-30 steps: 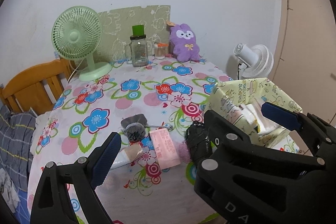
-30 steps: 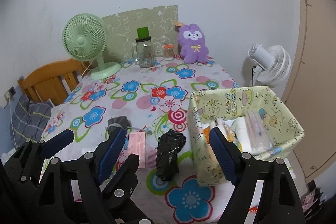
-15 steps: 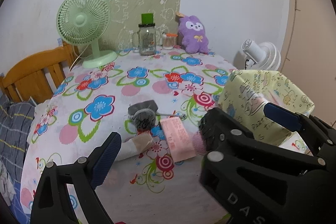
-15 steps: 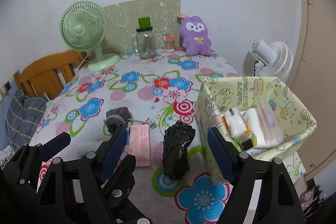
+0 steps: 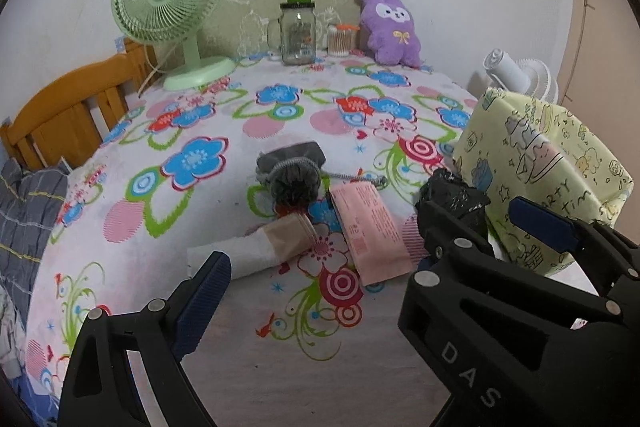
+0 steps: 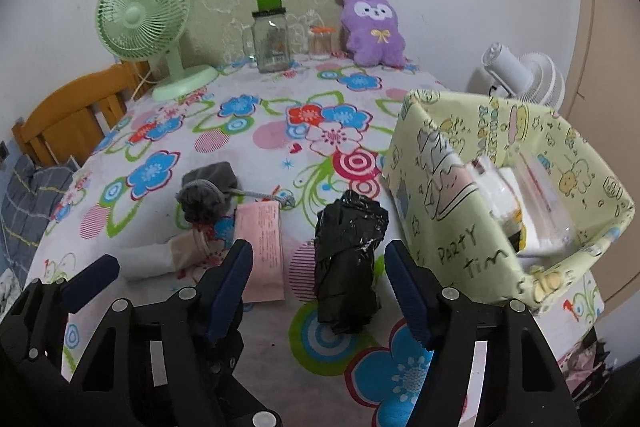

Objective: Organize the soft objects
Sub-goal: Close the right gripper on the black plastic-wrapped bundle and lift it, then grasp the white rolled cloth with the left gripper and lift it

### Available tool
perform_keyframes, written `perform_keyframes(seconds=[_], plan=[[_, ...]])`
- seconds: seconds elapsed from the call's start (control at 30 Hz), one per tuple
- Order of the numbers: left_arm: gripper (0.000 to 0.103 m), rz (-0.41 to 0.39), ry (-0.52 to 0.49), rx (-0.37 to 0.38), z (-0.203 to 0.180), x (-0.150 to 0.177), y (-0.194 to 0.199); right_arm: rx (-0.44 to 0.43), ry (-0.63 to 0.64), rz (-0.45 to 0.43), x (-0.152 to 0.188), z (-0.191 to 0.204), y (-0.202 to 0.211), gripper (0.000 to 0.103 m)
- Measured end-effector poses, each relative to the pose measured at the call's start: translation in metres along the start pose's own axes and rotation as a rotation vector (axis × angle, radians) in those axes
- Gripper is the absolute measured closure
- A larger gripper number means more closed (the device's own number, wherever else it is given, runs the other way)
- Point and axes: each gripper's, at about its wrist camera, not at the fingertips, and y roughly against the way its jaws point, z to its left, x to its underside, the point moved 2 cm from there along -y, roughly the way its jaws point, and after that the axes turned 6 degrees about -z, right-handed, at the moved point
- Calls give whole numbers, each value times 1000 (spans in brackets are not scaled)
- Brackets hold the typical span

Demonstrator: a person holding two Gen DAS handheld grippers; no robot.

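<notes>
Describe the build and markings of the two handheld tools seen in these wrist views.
Both are matte black plastic frames with open cut-outs and silver screw heads. Each finger ends in a dark blue ribbed pad. The right tool carries white lettering reading "DAS" in the left wrist view. The left tool looks alike. No cables or sleeves show.

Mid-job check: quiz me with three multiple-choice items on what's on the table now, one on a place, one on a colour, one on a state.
1. Where does the black plastic bundle lie?
A. inside the yellow box
B. on the tablecloth, left of the yellow box
C. beside the green fan

2. What colour is the flat packet left of the bundle?
A. pink
B. blue
C. green

3. How do the jaws of the right gripper stand?
A. shut on the bundle
B. shut on nothing
C. open, apart on either side of the bundle

Answers: 1 B, it rests on the floral cloth outside the box wall. 2 A, its face is pale pink. 3 C, cloth shows between each finger and the bundle.
</notes>
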Motion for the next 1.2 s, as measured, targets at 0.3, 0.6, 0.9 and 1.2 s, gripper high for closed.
perform_keyframes(seconds=[0.3,0.6,0.9,1.2], plan=[[8,60,-7,-24,4,12,-21,20,-9,64,13,1,-25,36],[8,100,-4,-28,6,21,-33,17,-3,130,23,4,-42,60],[8,78,-4,-22,8,15,-30,16,9,96,16,7,-38,78],[12,41,-15,-59,21,1,-31,-4,11,47,2,16,-33,78]])
